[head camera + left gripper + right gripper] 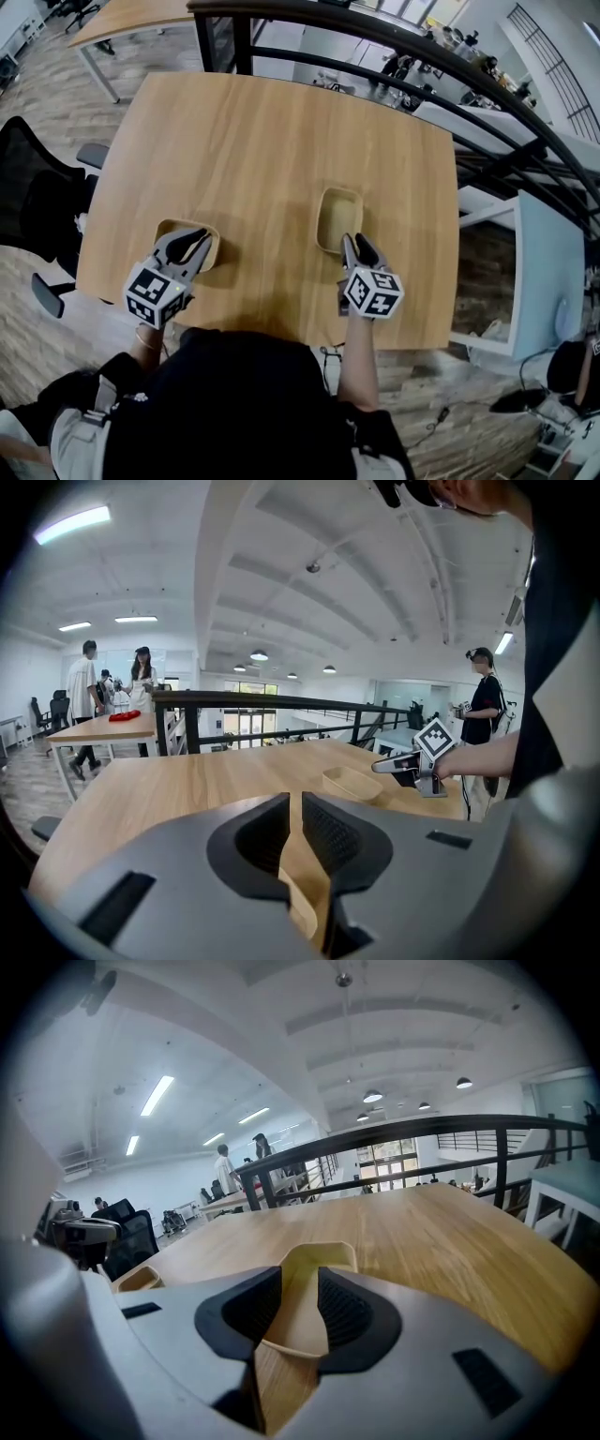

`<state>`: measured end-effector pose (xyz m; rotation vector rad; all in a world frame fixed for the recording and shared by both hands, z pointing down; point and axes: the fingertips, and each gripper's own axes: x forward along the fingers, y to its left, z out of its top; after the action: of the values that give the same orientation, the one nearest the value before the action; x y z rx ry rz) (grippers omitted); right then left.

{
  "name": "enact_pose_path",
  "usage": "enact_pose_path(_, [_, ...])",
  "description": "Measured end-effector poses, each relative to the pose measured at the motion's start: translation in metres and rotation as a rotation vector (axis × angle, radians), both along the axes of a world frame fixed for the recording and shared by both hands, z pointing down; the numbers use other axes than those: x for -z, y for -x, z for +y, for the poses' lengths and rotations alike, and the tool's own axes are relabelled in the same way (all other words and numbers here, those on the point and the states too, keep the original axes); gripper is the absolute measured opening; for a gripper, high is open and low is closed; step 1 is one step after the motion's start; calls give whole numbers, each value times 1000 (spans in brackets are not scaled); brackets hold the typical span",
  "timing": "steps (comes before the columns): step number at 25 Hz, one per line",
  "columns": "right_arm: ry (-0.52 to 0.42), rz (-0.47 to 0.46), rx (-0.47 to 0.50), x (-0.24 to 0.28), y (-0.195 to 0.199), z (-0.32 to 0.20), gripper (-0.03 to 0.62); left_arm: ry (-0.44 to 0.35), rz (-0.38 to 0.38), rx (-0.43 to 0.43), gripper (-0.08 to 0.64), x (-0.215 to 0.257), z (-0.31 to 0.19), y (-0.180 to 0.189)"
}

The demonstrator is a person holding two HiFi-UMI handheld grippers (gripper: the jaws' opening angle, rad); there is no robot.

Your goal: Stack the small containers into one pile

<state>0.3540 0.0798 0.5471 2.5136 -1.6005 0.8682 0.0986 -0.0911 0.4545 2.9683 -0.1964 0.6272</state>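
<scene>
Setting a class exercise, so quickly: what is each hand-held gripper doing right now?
Left hand-held gripper: closed on the left container, at its rim.
Right hand-held gripper: closed on the right container, at its near end.

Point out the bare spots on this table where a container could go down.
Bare: the whole far half of the table, and the strip between the left container and right container. Crowded: around the left gripper and right gripper.

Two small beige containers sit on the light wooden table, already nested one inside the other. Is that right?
Not nested. The head view shows the left beige container and the right beige container sitting apart on the light wooden table, with bare wood between them. The rest of the statement holds.
</scene>
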Motion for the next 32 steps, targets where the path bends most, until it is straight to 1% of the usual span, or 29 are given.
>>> enact_pose_path(8, [33,-35,-27,-19,-12,16,114,4,-8,11,26,1,16,-6])
enact_pose_path(19, [73,-74,-19,-42,-24,22,117,0,-7,55,28,4,25,-10])
enact_pose_path(27, [132,-91,-5,-59,-25,19,120,3,-22,78,28,1,27,-7])
enact_pose_path(32, [171,-97,-29,-68,-29,21,119,-5,-25,83,28,1,25,-7])
